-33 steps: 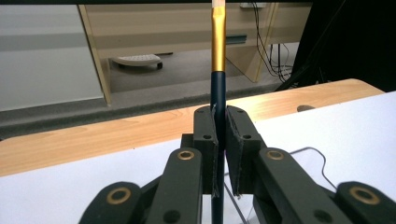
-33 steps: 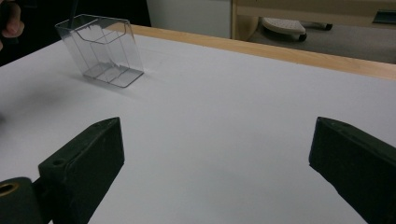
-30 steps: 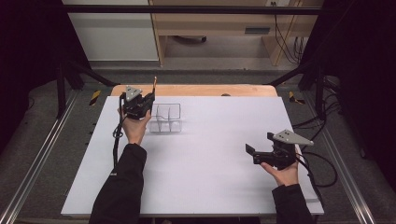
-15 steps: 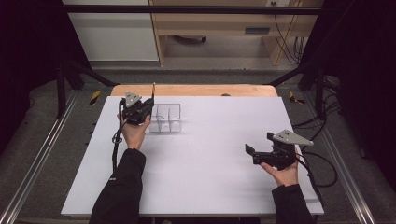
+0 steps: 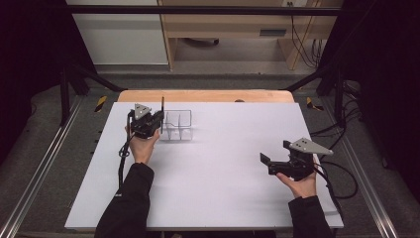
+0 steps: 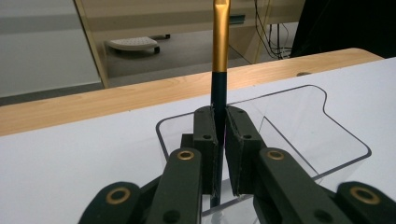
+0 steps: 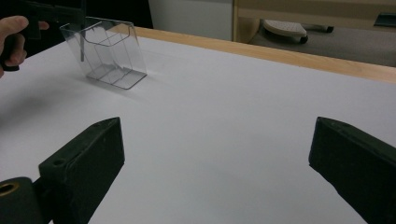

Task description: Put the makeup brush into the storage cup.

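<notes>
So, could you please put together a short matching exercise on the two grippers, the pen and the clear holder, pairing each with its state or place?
Things:
1. left gripper
2. right gripper
3. pen
4. clear holder

States or places:
A. jaws wide apart, nothing between them
B. stands at the far left of the white table, divided inside
C. upright, gold upper part, dark lower part
D. jaws closed on a slim thing above the holder's rim

Pairs: 1-D, 2-A, 3-C, 4-B
</notes>
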